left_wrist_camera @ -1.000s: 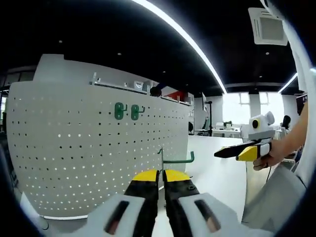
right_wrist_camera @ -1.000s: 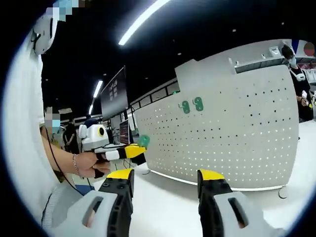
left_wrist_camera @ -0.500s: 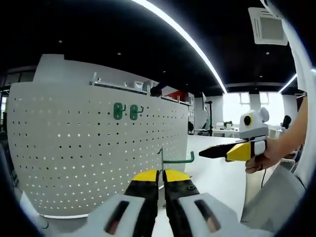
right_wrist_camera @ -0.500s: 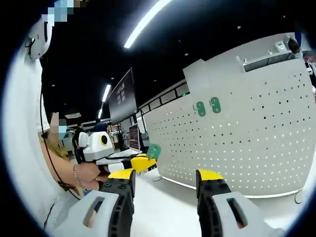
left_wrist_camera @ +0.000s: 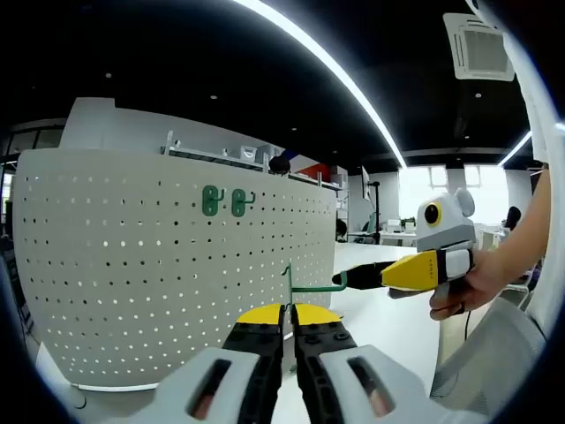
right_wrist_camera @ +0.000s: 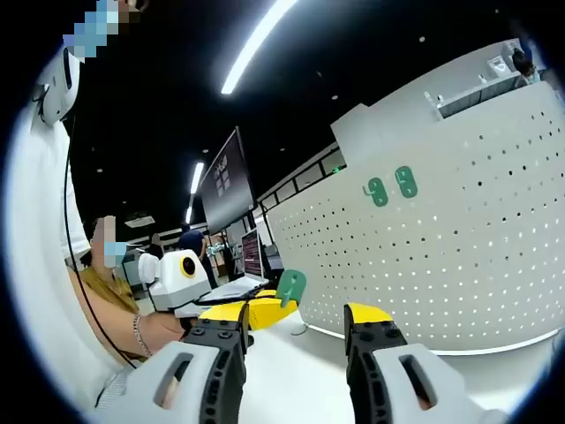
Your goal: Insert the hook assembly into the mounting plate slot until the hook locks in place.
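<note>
My left gripper (left_wrist_camera: 289,318) clamps the green hook (left_wrist_camera: 309,284) between near-closed jaws, in front of the white pegboard (left_wrist_camera: 168,265). My right gripper (left_wrist_camera: 353,279), jaws spread and empty, reaches toward the hook's tip. Two green hooks (left_wrist_camera: 225,200) hang higher up.

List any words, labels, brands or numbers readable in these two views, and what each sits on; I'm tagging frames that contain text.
No text can be read in either view.
Hanging dark screen: pale marks on it, too blurred to read.
White pegboard: holes and two green hooks, no lettering.
Left gripper, right gripper: yellow tips, no lettering.
</note>
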